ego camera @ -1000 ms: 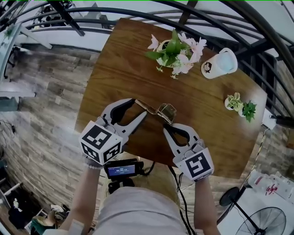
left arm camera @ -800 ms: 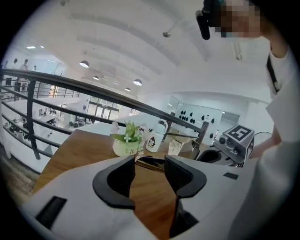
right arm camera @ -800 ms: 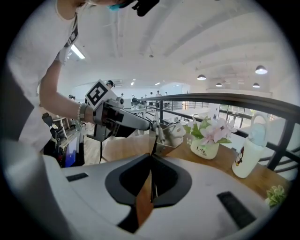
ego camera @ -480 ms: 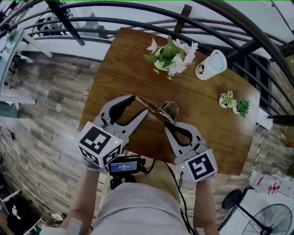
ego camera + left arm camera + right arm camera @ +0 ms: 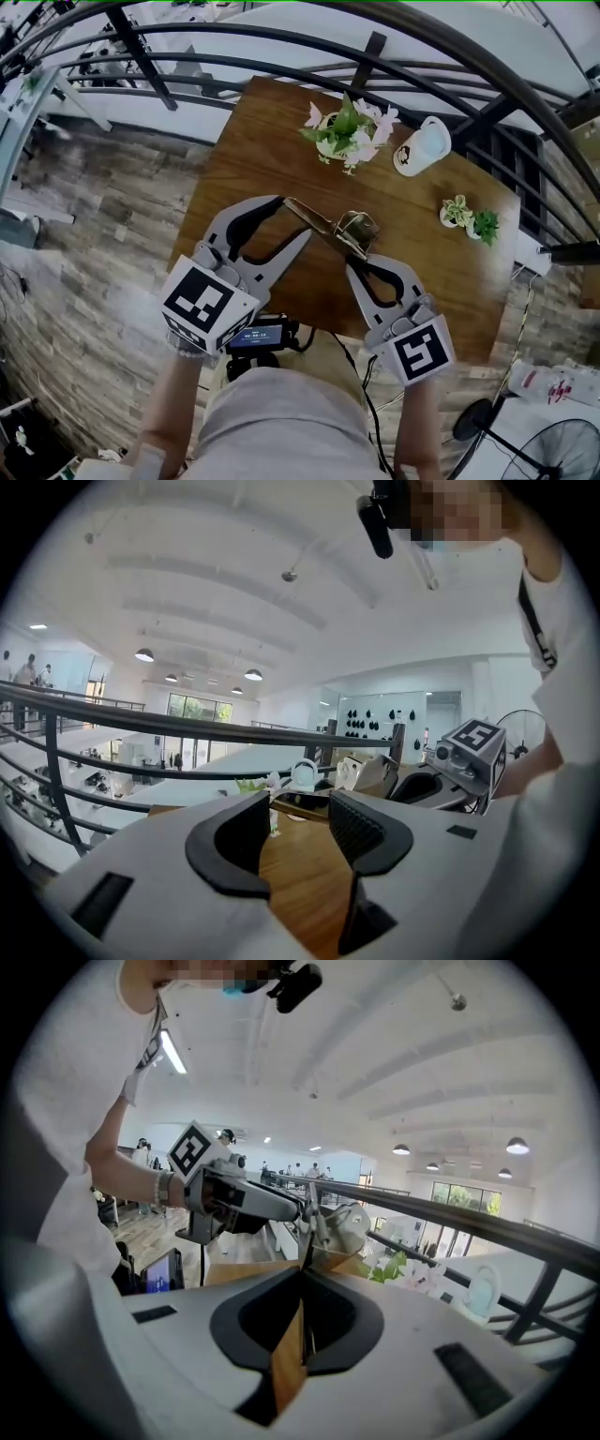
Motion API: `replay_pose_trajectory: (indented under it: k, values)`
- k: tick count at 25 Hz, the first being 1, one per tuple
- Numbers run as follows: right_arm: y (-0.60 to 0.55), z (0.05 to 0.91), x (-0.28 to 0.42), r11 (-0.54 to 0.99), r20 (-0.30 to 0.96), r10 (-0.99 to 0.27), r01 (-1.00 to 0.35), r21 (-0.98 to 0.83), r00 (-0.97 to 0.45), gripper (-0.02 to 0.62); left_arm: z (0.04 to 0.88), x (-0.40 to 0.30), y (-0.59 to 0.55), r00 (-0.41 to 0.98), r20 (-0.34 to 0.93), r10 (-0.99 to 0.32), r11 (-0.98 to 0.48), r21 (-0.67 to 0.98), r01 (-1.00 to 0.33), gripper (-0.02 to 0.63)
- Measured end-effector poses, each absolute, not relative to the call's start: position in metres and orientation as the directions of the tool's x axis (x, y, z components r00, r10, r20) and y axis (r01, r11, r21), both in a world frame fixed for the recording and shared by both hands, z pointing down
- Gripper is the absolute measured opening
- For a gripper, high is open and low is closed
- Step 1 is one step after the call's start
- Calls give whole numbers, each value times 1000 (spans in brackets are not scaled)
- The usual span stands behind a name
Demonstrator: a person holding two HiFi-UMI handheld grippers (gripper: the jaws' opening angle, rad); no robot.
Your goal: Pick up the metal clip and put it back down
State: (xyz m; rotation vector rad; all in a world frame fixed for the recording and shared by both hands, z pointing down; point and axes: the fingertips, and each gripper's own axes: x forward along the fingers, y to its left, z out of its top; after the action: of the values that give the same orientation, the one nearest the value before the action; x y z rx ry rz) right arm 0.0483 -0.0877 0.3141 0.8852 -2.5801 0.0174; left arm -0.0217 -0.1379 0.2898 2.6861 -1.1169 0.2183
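The metal clip (image 5: 354,228) is a brass-coloured wire clip with a long arm running up-left over the wooden table (image 5: 450,272). My right gripper (image 5: 352,257) is shut on the clip's near end. In the right gripper view a thin wire sits between the closed jaws, and the clip (image 5: 326,1227) stands up beyond them. My left gripper (image 5: 293,217) is open, its two fingers on either side of the long arm's far tip without pressing it. In the left gripper view the clip's arm (image 5: 300,804) shows just past the open left gripper (image 5: 302,832).
A pot of pink flowers (image 5: 347,131), a white mug (image 5: 422,145) and a small potted plant (image 5: 469,220) stand on the table's far side. A dark railing (image 5: 281,42) curves behind it. A small screen on a tripod (image 5: 261,336) is below, and a fan (image 5: 553,450) at bottom right.
The head view has drifted, so the table sits a little differently in the frame. Both grippers and the clip keep the same arrangement, and the right gripper's grip is unchanged.
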Motion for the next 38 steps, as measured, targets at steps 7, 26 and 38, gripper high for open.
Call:
replay_pose_trajectory:
  k: [7, 26, 38]
  values:
    - [-80, 286, 47, 782, 353, -616, -604, 158, -705, 17, 251, -24, -129, 705, 169, -689, -698, 109, -708, 202]
    - [-70, 254, 49, 781, 318, -622, -592, 196, -716, 17, 213, -23, -115, 701, 117, -703, -703, 35, -711, 202]
    - [-76, 258, 47, 788, 318, -614, -584, 196, -722, 15, 218, -24, -120, 696, 133, -705, -699, 32, -714, 201]
